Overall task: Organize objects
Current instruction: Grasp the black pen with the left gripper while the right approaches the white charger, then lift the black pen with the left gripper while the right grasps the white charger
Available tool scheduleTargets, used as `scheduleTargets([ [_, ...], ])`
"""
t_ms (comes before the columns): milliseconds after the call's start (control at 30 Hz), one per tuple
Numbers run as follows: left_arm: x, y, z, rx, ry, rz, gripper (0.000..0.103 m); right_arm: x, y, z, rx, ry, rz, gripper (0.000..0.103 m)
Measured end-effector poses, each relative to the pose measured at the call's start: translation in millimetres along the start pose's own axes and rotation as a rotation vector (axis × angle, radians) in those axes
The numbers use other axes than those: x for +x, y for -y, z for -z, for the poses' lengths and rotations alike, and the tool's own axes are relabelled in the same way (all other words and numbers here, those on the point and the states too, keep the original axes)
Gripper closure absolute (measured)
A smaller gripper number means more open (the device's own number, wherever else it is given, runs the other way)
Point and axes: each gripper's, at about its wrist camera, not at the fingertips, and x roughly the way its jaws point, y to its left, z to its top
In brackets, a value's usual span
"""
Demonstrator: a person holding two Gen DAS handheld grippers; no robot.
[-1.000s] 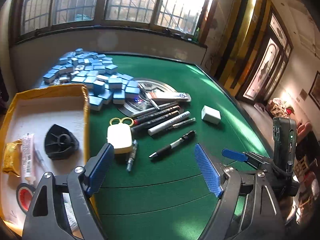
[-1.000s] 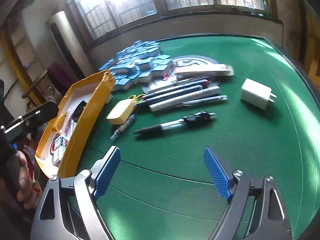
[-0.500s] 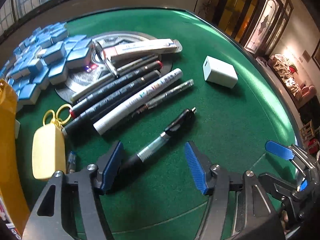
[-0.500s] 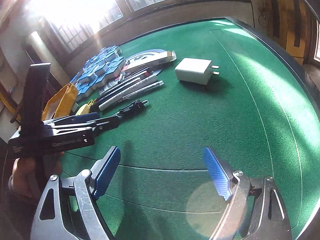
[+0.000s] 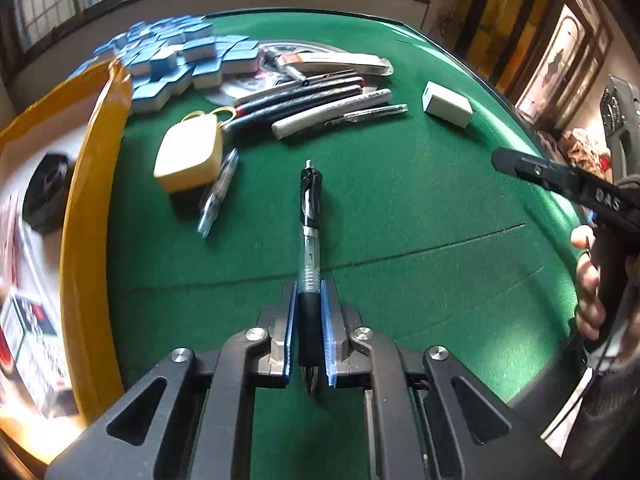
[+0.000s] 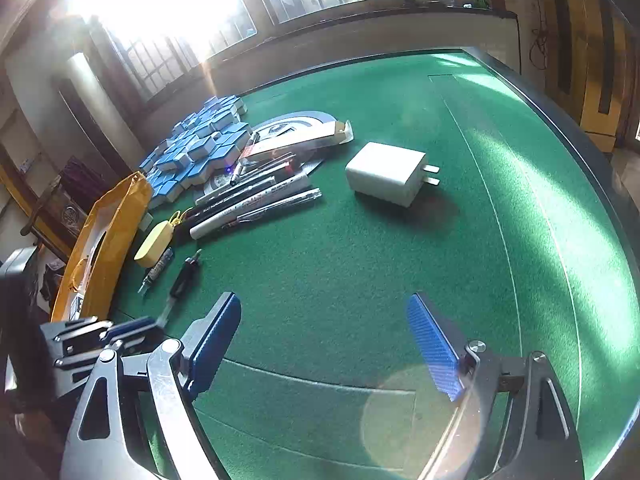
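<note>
My left gripper [image 5: 309,292] is shut on the grip end of a black and clear pen [image 5: 309,216], which points away over the green felt table [image 5: 400,208]. The pen [image 6: 182,280] and left gripper [image 6: 132,326] also show in the right wrist view. My right gripper [image 6: 324,320] is open and empty above bare felt, apart from a white charger [image 6: 386,178]. A row of markers and pens [image 5: 316,106] lies beyond, with a yellow case [image 5: 190,156] and a small clear tube [image 5: 218,192] beside them.
A yellow-rimmed box [image 5: 86,200] holding a black tape dispenser [image 5: 46,192] and small packets stands at the left. A pile of blue mahjong tiles [image 5: 180,56] and a boxed item [image 5: 336,64] lie at the back. The white charger [image 5: 447,104] sits to the right.
My left gripper has closed on the black pen and turned it to point straight ahead. My right gripper stayed open and shifted little.
</note>
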Motion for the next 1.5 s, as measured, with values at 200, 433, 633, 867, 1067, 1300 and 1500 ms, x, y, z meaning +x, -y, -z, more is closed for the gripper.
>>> scheduleTargets([
  [200, -8, -5, 15, -0.046, 0.029, 0.023, 0.093, 16, 4, -45, -0.060, 0.013, 0.022, 0.022],
  [433, -7, -10, 13, -0.049, 0.024, 0.053, 0.093, 46, 9, -103, -0.129, 0.008, 0.094, 0.021],
  [633, -7, -14, 14, -0.066, 0.030, 0.075, 0.093, 86, 13, -107, -0.168, -0.113, 0.118, 0.021],
  [867, -7, -7, 14, -0.055, 0.045, 0.031, 0.093, 81, -7, -86, -0.238, -0.122, 0.201, 0.049],
  [1067, -8, -7, 16, -0.065, 0.048, 0.020, 0.093, 80, -7, -80, -0.205, -0.127, 0.197, 0.060],
  [1300, -9, -3, 16, -0.063, 0.040, -0.008, 0.093, 35, -36, -11, -0.202, -0.137, 0.110, 0.059],
  [1500, -4, 3, 6, -0.045, 0.015, -0.032, 0.085, 15, -57, 27, -0.183, -0.127, 0.029, 0.057],
])
